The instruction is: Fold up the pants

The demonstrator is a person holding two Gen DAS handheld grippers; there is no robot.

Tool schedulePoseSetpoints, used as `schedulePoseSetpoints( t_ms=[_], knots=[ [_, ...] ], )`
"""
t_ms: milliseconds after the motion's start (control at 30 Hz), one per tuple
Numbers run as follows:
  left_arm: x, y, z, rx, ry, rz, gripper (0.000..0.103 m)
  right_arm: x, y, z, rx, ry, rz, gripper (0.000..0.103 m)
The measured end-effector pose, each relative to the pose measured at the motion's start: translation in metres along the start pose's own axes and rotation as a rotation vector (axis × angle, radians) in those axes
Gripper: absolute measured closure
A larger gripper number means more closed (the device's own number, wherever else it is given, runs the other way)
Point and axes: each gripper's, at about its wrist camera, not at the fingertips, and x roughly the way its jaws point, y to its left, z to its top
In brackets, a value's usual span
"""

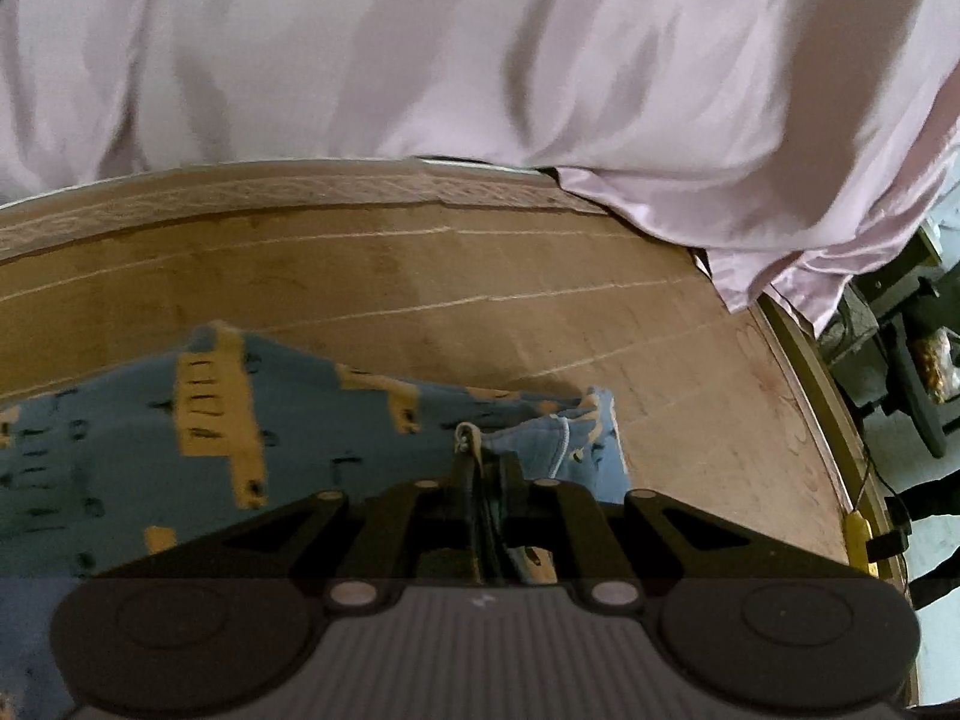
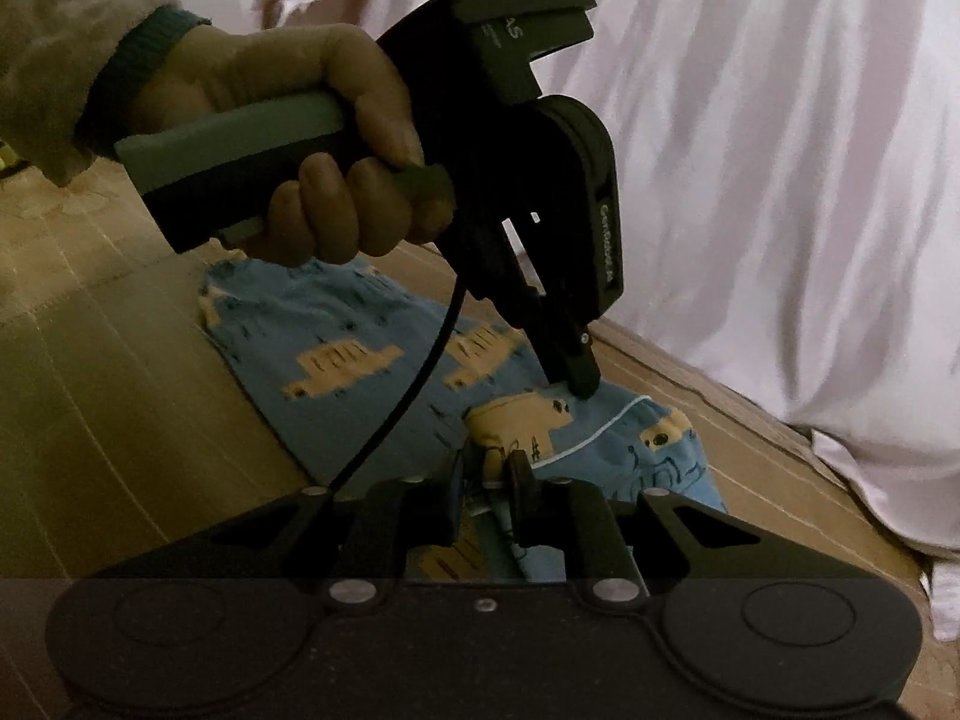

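Blue pants (image 2: 336, 354) (bear print) flat on mat (image 2: 120, 372); left tool (image 2: 573, 375), right tool (image 2: 489, 468) each pinching edge.

The pants (image 2: 336, 354) are bright blue with tan-yellow animal shapes, small dark dashes and a thin white seam line, lying on a golden-brown mat (image 1: 420, 276) ruled with pale stitched lines, beyond which hangs a pale pink, shadow-streaked sheet (image 1: 480, 48); both grippers are black.
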Motion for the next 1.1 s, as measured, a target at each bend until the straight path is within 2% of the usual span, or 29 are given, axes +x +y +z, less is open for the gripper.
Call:
schedulePoseSetpoints(
  t_ms=[233, 367, 733, 800, 900, 933, 967, 1000, 1033, 1100],
  knots=[
    [-0.025, 0.035, -0.004, -0.026, -0.021, 0.045, 0.096, 0.019, 0.021, 0.020, -0.043, -0.026, 0.081, 0.087],
    [-0.031, 0.053, -0.010, -0.036, -0.022, 0.078, 0.096, 0.032, 0.033, 0.026, -0.057, -0.010, 0.121, 0.087],
    [-0.029, 0.099, -0.025, -0.095, -0.014, 0.095, 0.095, 0.067, 0.060, 0.028, -0.105, 0.042, 0.195, 0.087],
    [-0.026, 0.105, -0.028, -0.094, -0.002, 0.098, 0.095, 0.075, 0.064, 0.024, -0.116, 0.072, 0.215, 0.085],
    [-0.028, 0.107, -0.034, -0.077, -0.013, 0.137, 0.089, 0.074, 0.064, 0.020, -0.112, 0.078, 0.238, 0.071],
    [-0.032, 0.106, -0.037, -0.067, -0.027, 0.151, 0.086, 0.068, 0.060, 0.019, -0.109, 0.064, 0.231, 0.057],
    [-0.036, 0.103, -0.040, -0.057, -0.043, 0.157, 0.075, 0.063, 0.056, 0.019, -0.104, 0.053, 0.221, 0.040],
    [-0.041, 0.101, -0.043, -0.049, -0.062, 0.156, 0.064, 0.056, 0.049, 0.017, -0.091, 0.041, 0.200, 0.034],
    [-0.046, 0.097, -0.047, -0.042, -0.083, 0.156, 0.061, 0.050, 0.042, 0.016, -0.078, 0.034, 0.173, 0.031],
    [-0.054, 0.090, -0.052, -0.023, -0.125, 0.138, 0.061, 0.042, 0.024, 0.010, -0.065, 0.037, 0.097, 0.030]
  ],
)
